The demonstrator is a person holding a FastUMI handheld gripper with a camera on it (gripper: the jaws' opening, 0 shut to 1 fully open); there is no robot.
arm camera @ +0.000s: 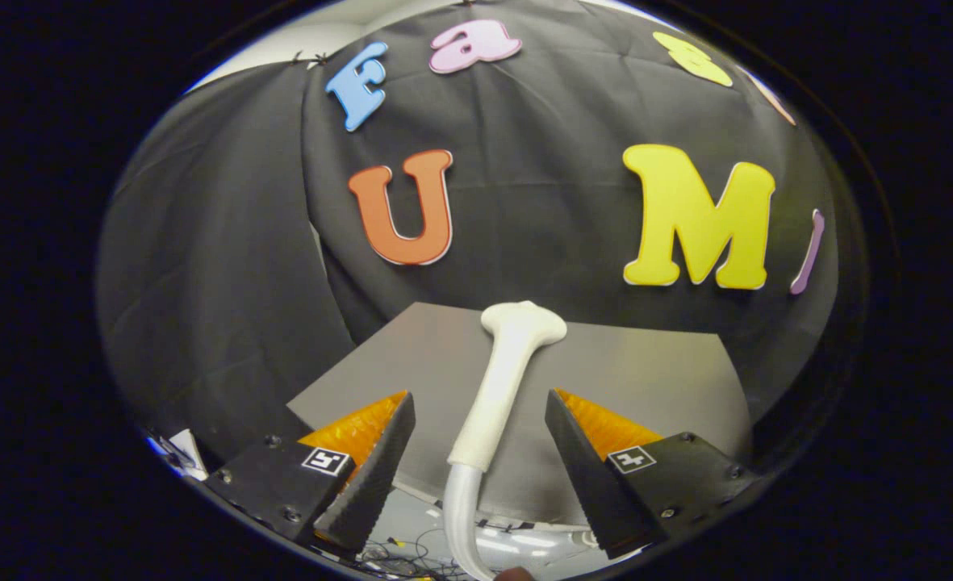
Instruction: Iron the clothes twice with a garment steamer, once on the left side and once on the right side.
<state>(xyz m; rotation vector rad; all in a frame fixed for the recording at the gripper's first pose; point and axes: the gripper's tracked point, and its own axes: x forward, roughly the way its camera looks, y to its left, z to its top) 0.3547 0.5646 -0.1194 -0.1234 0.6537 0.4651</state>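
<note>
A white garment steamer lies on the grey table, its flat head pointing away toward the black cloth wall. Its pale hose leaves the handle's near end and drops past the table's front edge. My gripper is open, with the steamer handle in the gap between the two fingers. The left finger and the right finger both stand clear of the handle, a gap showing on each side.
The black cloth wall hangs close behind the table and along its left side. Below the table's front edge are tangled cables on the floor, and some white papers sit low at the left.
</note>
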